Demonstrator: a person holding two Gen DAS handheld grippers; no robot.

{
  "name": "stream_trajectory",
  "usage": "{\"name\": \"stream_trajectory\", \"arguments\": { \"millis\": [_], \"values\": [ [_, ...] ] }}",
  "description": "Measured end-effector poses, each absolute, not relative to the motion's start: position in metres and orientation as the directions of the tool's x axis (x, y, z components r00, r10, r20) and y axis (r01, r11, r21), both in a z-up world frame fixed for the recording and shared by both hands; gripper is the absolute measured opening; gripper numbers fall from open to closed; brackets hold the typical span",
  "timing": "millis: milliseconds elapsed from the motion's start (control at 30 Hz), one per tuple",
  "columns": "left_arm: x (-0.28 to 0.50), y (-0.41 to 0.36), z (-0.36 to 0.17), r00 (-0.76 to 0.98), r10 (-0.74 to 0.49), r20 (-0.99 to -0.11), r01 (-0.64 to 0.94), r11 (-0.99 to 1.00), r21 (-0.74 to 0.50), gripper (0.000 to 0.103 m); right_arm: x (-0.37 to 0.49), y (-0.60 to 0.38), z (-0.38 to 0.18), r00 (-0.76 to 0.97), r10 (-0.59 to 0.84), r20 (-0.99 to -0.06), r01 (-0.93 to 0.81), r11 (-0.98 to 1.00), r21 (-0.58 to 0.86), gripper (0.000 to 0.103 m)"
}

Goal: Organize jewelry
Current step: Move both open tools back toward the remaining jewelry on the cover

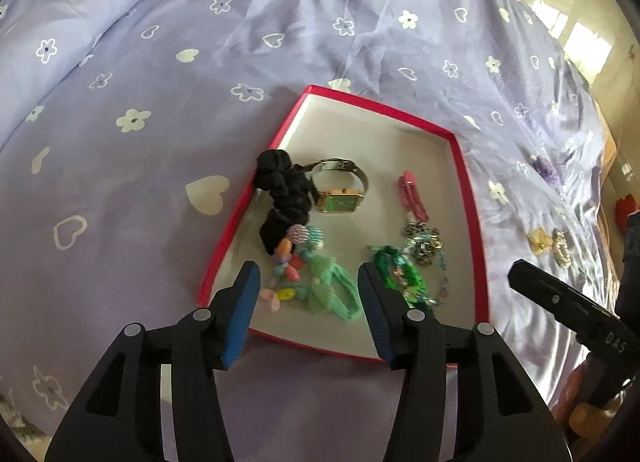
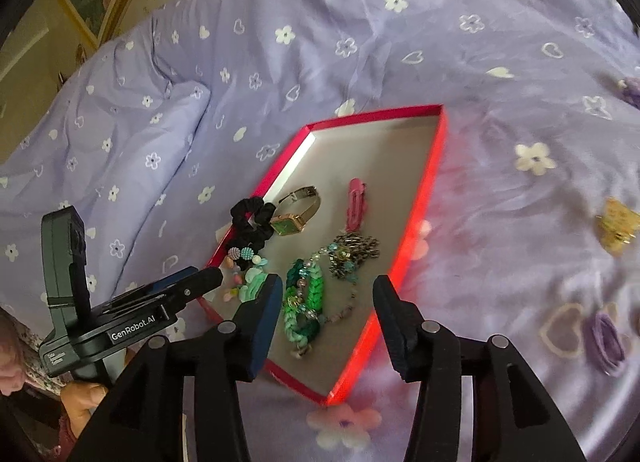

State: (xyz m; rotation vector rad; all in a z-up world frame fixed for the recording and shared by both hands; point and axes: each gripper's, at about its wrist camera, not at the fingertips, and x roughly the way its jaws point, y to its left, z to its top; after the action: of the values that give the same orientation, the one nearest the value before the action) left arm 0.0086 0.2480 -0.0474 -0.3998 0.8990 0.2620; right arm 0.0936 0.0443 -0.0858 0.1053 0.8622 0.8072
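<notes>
A red-rimmed box lid (image 1: 466, 182) (image 2: 424, 198) with a grey floor lies on the bed. In it are a black scrunchie (image 1: 284, 190) (image 2: 250, 222), a gold watch with a green face (image 1: 340, 186) (image 2: 294, 218), a pink hair clip (image 1: 412, 194) (image 2: 355, 202), a beaded bracelet (image 1: 286, 262), mint and green braided bands (image 1: 334, 290) (image 2: 306, 302) and a metal chain piece (image 1: 422, 242) (image 2: 354, 252). My left gripper (image 1: 306, 286) is open and empty over the lid's near left part. My right gripper (image 2: 328, 302) is open and empty over the lid's near end.
The lilac flowered bedsheet (image 1: 160, 82) covers everything. Loose on the sheet right of the lid are gold pieces (image 1: 538, 240) (image 2: 618, 228), a glittery clip (image 1: 562, 246), a purple hair tie (image 2: 608, 338) and a purple flower piece (image 1: 544, 170). A pillow (image 2: 120, 134) lies at left.
</notes>
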Motion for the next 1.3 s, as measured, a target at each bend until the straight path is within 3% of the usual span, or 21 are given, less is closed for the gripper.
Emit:
{"name": "stream_trajectory", "arguments": {
  "millis": [833, 1300],
  "values": [
    [0.036, 0.11, -0.022, 0.615, -0.112, -0.781, -0.131, 0.962, -0.241, 0.053, 0.097, -0.142, -0.098, 0.57, 0.52, -0.636, -0.334, 0.854, 0.399, 0.05],
    [0.076, 0.024, -0.027, 0.565, -0.228, -0.793, 0.021, 0.965, -0.262, 0.055, 0.11, -0.198, -0.112, 0.594, 0.468, -0.654, -0.255, 0.881, 0.398, 0.05]
  ]
}}
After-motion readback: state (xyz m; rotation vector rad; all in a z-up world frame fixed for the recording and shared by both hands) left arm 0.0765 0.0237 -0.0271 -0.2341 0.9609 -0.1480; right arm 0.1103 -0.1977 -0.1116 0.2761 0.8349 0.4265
